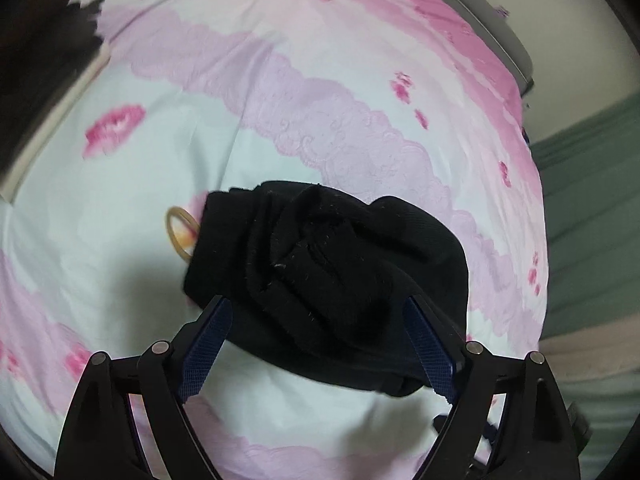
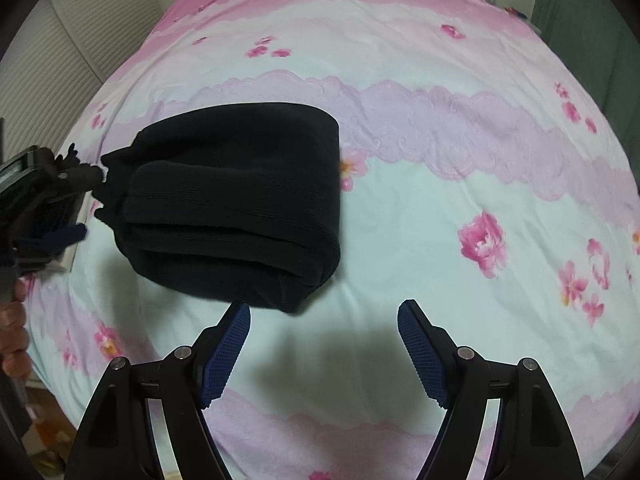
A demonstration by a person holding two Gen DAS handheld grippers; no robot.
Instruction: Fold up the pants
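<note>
- The left claw is standing wide apart around the near end of the black knitted pants, its pads not pressing; nudging that end would likely loosen the bundle.
- The right claw is gaping empty, just near of the pants.
- The pants are lying folded in a thick stack on the pink floral bed cover, their left end bunching loosely.

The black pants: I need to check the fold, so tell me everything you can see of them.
The pants are black ribbed knit with lint specks, folded into a thick, layered bundle lying on the floral sheet. One end is smooth and rounded; the other is bunched and rumpled. They partly cover a tan ring. The open left claw straddles the near edge; the open right claw is clear.
</note>
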